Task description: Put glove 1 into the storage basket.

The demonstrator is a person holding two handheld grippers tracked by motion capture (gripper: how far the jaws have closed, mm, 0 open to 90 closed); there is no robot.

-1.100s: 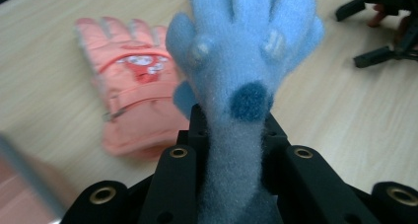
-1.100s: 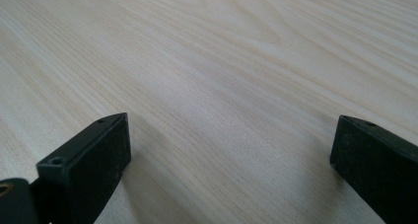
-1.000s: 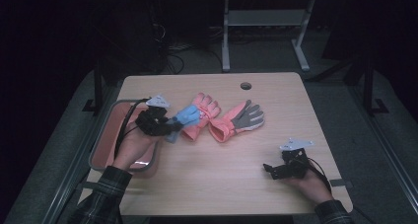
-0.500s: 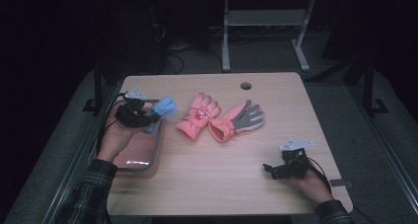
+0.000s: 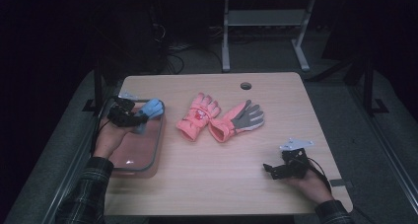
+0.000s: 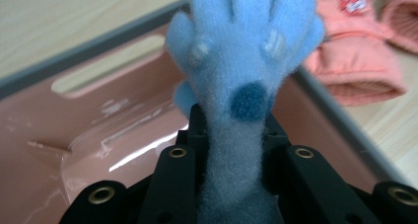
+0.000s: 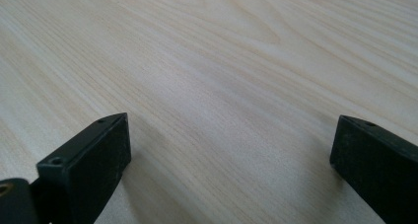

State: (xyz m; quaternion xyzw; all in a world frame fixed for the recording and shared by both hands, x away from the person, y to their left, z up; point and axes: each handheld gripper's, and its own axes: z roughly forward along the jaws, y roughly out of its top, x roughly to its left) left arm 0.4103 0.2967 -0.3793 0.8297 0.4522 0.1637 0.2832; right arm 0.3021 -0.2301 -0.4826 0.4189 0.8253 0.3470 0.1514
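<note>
A blue fleece glove point(image 6: 241, 81) is held clamped at its cuff between the fingers of the left gripper point(image 5: 129, 116), above the near-transparent pink bin point(image 5: 148, 157) at the tabletop's point(image 5: 217, 184) left edge. The right gripper point(image 5: 282, 168) is rested on the tabletop, fingers wide and empty. Risk is judged: the limp glove could drape over the bin's right rim on release, since it hangs near that wall. A pair of coral gloves point(image 5: 219, 118) is seen just right of the bin; open room is left in front.
</note>
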